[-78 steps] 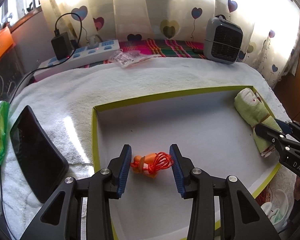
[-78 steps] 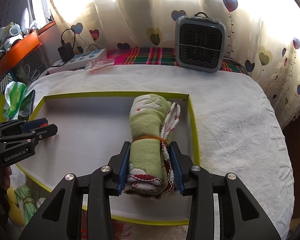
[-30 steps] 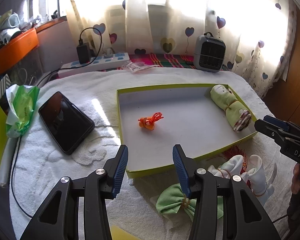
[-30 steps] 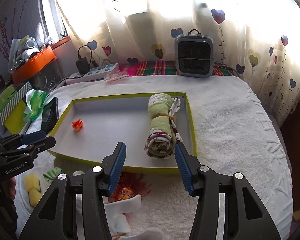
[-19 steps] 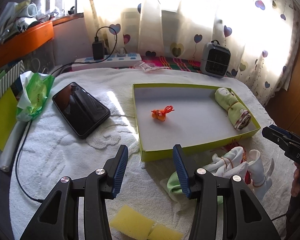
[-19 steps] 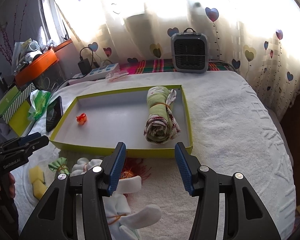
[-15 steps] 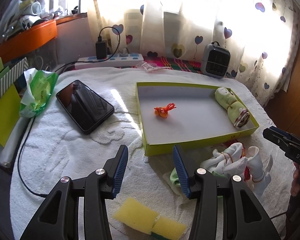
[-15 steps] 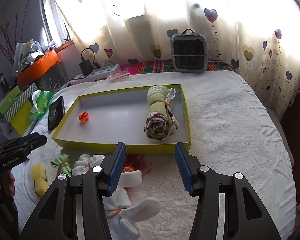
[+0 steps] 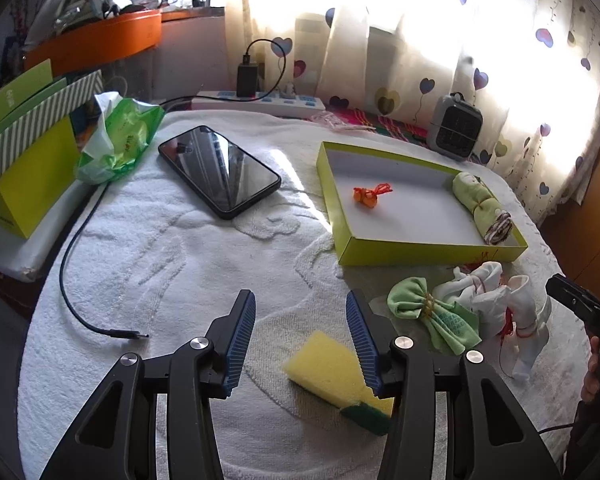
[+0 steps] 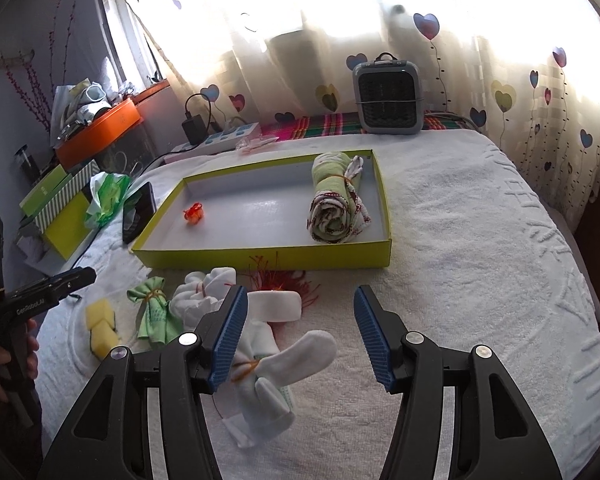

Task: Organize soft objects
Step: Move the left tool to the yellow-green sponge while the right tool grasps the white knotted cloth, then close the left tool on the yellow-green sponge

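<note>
Soft objects lie in two groups about the shallow yellow-green cardboard tray (image 10: pixel 268 258), your landmark on the white terry towel (image 10: pixel 480 264) that covers the table. Inside the tray, a rolled green cloth bundle with a patterned edge, bound by an elastic band (image 10: pixel 334 200), rests along its right wall; a small orange knot of cord (image 10: pixel 193 213) lies toward its left end. In front of the tray's near wall lie a green cloth tied like a bow (image 9: pixel 432 312), a cluster of white tied socks (image 9: pixel 500 300) and a tuft of red thread (image 10: pixel 284 280), close together. A yellow sponge with a dark green scouring face (image 9: pixel 336 376) lies further forward and left of that cluster.

Your left gripper (image 9: pixel 300 336) hovers in front of the tray with its blue ribbed pads parted; the sponge shows between them but neither pad presses on it. Your right gripper (image 10: pixel 298 340) stands apart as well, its jaws having just widened; one white sock (image 10: pixel 296 354) lies below the gap, ungripped.

Left of the tray lie a black smartphone, face up (image 9: pixel 220 172), a green plastic wrapper (image 9: pixel 118 140) and a loose black cable (image 9: pixel 84 280). Behind the tray stands a small grey fan heater (image 10: pixel 388 98).
</note>
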{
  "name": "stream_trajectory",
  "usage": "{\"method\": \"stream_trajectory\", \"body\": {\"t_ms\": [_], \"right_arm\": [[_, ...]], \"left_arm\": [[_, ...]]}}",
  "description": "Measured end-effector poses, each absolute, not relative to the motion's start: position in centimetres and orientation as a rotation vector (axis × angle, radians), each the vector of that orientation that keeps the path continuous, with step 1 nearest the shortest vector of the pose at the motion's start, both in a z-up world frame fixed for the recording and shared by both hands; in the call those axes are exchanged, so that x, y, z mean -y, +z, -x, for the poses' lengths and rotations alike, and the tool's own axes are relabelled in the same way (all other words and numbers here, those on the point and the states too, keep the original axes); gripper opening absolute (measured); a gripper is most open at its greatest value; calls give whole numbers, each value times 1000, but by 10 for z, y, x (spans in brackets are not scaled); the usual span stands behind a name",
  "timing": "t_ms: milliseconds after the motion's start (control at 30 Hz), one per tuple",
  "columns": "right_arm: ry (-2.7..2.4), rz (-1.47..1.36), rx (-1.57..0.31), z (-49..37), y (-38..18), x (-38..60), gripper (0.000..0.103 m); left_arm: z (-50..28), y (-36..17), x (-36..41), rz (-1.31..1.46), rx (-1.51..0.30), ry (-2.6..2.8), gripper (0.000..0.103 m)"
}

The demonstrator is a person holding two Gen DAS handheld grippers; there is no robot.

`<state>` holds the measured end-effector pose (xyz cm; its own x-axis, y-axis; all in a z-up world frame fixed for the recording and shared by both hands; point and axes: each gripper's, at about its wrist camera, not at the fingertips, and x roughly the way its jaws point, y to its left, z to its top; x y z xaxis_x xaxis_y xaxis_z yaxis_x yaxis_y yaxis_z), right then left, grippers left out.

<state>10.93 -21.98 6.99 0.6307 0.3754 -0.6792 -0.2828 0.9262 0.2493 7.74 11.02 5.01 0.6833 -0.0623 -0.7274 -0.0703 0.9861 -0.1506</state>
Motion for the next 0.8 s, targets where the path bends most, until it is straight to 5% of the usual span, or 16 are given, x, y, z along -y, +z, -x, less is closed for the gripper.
{"method": "stream_trajectory", "body": {"t_ms": [800], "right_arm": [[474,-36,-868,-89,44,193,56]], "left_arm": [[-59,29,-110,240,-873,-70,46]]}}
